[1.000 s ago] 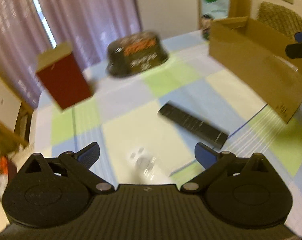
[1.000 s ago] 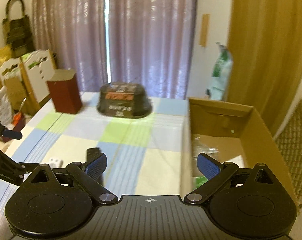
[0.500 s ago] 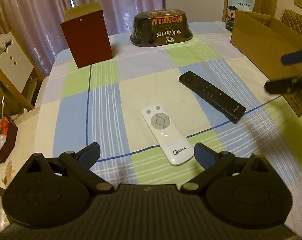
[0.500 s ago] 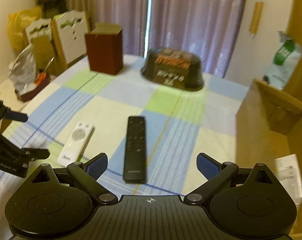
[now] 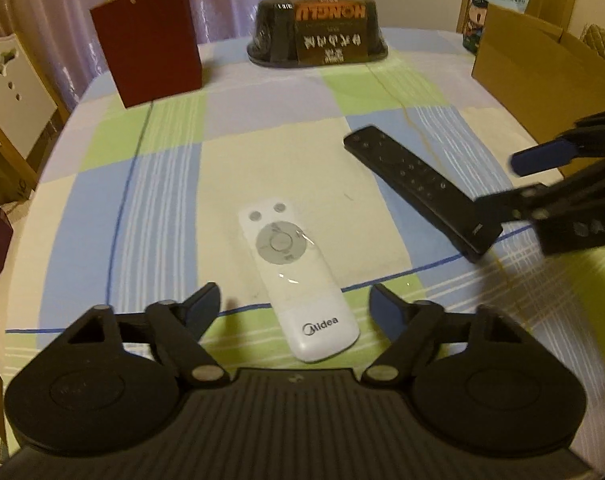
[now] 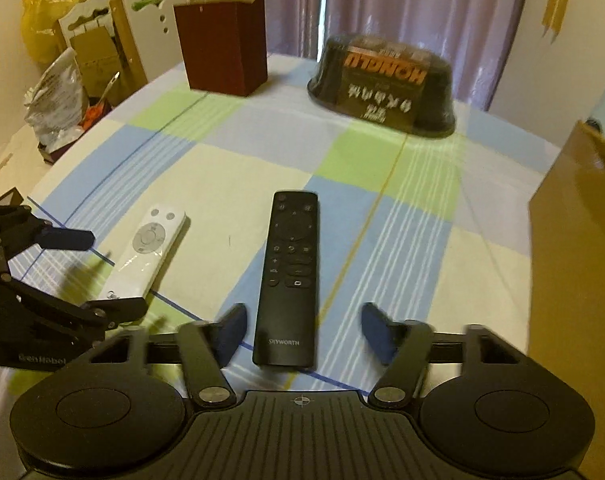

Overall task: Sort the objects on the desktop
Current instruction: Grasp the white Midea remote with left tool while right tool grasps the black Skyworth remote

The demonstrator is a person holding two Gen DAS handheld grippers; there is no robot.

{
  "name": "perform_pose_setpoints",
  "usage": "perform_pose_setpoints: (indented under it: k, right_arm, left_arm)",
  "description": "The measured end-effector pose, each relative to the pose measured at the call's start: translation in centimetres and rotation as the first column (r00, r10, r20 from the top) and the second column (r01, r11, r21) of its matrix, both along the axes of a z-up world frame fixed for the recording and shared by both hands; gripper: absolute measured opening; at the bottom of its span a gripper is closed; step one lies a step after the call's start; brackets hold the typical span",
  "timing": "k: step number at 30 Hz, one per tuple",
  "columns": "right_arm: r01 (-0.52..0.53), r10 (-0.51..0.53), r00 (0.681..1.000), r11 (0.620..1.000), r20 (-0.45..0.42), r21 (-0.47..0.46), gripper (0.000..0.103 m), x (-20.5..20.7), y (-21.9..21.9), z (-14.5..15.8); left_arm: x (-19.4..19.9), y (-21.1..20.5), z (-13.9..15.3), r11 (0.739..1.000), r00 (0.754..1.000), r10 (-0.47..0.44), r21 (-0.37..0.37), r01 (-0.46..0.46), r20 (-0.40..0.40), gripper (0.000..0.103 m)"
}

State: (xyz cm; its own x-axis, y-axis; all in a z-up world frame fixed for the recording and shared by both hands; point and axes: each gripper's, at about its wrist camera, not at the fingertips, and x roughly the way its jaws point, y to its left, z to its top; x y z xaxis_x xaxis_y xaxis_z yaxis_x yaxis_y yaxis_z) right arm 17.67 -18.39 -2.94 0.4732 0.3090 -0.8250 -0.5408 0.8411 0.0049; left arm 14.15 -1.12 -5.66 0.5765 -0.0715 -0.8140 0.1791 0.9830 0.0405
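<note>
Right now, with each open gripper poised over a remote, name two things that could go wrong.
1. The white remote lies angled between the left gripper fingers, so closing may twist or push it away.
2. The right gripper straddles only the black remote at its near end; lifted there, it could tip and slip.

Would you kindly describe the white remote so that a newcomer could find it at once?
On the checked tablecloth, look near the front edge, left of the long black Skyworth remote. The white remote is shorter, with a grey round pad and a Midea logo.

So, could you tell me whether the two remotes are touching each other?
Apart: the right wrist view shows bare tablecloth between the white remote and the black remote.
</note>
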Motion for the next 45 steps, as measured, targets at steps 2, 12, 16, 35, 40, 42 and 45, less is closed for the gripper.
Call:
perform_pose_setpoints:
  k: [2, 12, 16, 35, 40, 42, 45]
  right_arm:
    - [0.0, 0.0, 1.0, 1.0, -0.021, 0.004, 0.056, 0.7, 0.2, -0.7]
    - [-0.012, 0.012, 0.998, 1.0, -0.068, 0.014, 0.056, 2.6, 1.2, -3.2]
    - [-0.023, 0.023, 0.998, 1.0, -0.061, -0.002, 0.048, 2.6, 1.5, -3.5]
    - [0.046, -0.047, 0.997, 0.999, -0.058, -0.013, 0.038, 1.3, -0.5, -3.5]
    - [0.08, -0.08, 0.994, 0.997, -0.07, 0.005, 0.038, 0.4, -1.6, -3.4]
    - [0.075, -0.075, 0.995, 0.997, -0.066, -0.003, 0.038, -0.2, -1.7, -3.5]
    - [0.069, -0.07, 0.996, 0.998, -0.052, -0.012, 0.038, -0.7, -1.7, -3.5]
  left_arm:
    - [0.1, 0.0, -0.3, 1.0, 1.0, 0.002, 0.004, -0.002, -0.009, 0.074]
    - [0.8, 0.5, -1.2, 1.0, 0.999, 0.022, -0.004, -0.022, -0.026, 0.074]
    - [0.9, 0.5, -1.3, 1.0, 0.999, 0.027, -0.013, -0.027, -0.028, 0.074]
    - [2.0, 0.0, -1.1, 0.999, 0.999, -0.031, -0.009, 0.031, -0.024, 0.043]
    - [1.2, 0.1, -0.9, 0.994, 0.994, -0.108, -0.038, 0.107, -0.031, 0.038]
    - [0.7, -0.3, -1.0, 0.99, 0.99, -0.137, -0.025, 0.136, -0.037, 0.038]
    - [0.3, -0.5, -1.2, 0.991, 0.991, -0.133, -0.016, 0.133, -0.031, 0.038]
